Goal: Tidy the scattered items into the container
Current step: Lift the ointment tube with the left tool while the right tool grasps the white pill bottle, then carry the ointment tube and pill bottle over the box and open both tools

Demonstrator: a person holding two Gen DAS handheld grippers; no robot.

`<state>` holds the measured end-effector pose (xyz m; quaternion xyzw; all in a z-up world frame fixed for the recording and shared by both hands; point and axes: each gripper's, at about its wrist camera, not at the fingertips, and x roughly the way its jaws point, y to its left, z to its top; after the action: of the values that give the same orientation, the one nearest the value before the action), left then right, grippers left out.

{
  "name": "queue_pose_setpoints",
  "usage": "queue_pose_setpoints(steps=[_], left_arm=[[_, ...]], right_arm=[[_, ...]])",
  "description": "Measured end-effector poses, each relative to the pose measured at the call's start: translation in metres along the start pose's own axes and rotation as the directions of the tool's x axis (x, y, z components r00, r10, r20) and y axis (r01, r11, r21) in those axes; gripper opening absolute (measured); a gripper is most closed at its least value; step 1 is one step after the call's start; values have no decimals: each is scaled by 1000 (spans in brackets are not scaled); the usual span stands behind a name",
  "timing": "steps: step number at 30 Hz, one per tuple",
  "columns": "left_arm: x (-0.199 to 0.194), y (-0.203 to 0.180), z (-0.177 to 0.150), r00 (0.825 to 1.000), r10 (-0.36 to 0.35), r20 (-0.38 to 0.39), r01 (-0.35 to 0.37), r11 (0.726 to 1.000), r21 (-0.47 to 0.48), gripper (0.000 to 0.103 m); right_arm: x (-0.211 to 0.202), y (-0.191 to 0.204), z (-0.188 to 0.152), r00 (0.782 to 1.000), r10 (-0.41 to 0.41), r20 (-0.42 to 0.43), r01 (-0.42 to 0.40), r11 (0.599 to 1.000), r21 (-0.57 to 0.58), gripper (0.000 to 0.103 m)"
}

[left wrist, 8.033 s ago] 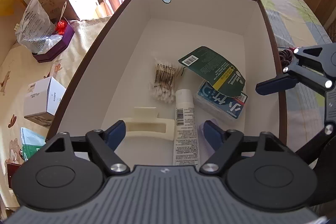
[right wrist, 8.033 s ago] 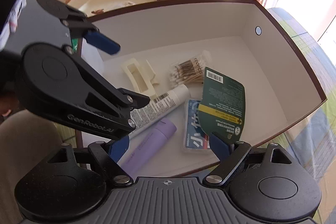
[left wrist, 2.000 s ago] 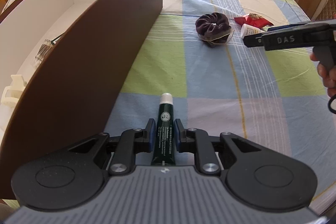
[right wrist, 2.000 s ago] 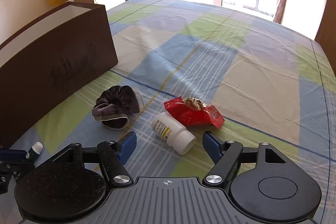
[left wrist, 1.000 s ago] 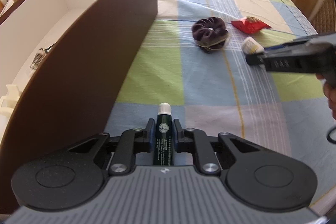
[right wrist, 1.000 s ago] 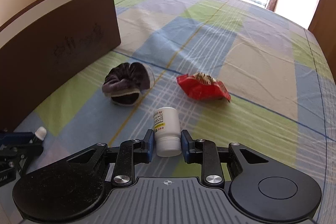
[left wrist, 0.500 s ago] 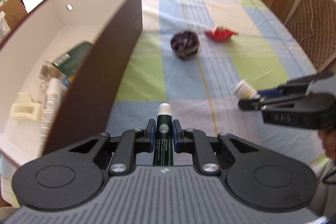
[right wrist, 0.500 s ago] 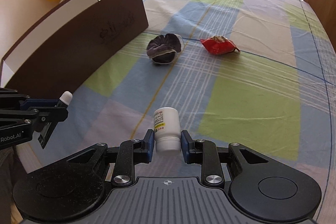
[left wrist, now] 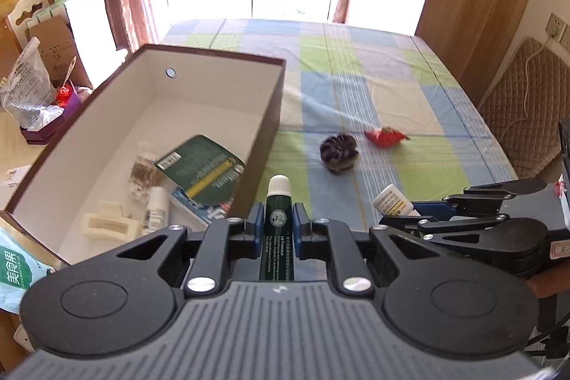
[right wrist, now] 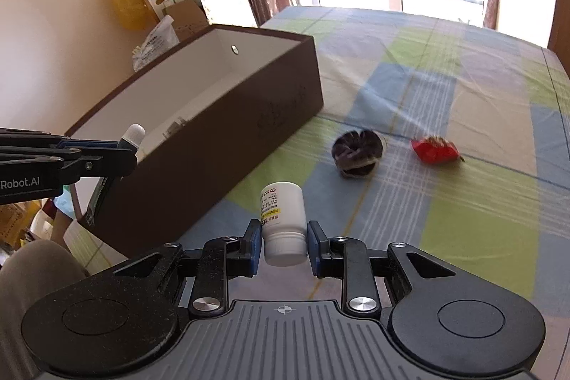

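Box (left wrist: 274,84) sits to the left — left gripper (left wrist: 279,230) pinches the green tube (left wrist: 278,234) nearer it; right gripper (right wrist: 284,246) pinches the white bottle (right wrist: 283,212).

Your way into the brown box (left wrist: 274,102) is open from above; only its near wall stands between your grippers and the inside. The far half of its floor is bare, the near half cluttered. On the checked cloth (right wrist: 463,219), the scrunchie (right wrist: 358,152) and red packet (right wrist: 434,150) lie well apart from the box.
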<state>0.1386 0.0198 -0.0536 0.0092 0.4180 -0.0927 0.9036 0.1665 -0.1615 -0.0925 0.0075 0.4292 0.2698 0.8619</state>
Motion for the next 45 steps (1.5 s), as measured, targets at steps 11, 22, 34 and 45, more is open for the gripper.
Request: queue_pose_setpoints(steps=[11, 22, 34, 45], left_arm=[[-21, 56, 51, 995, 33, 91, -32, 999, -5, 13], [25, 112, 91, 997, 31, 70, -32, 999, 10, 13], [109, 124, 106, 1000, 6, 20, -10, 974, 227, 13], [178, 129, 108, 998, 19, -63, -2, 965, 262, 13]], right_arm=[[-2, 31, 79, 989, 106, 107, -97, 991, -87, 29], [56, 65, 138, 990, 118, 84, -100, 976, -195, 29], [158, 60, 159, 999, -9, -43, -4, 956, -294, 29], [216, 46, 152, 983, -114, -144, 52, 924, -380, 29]])
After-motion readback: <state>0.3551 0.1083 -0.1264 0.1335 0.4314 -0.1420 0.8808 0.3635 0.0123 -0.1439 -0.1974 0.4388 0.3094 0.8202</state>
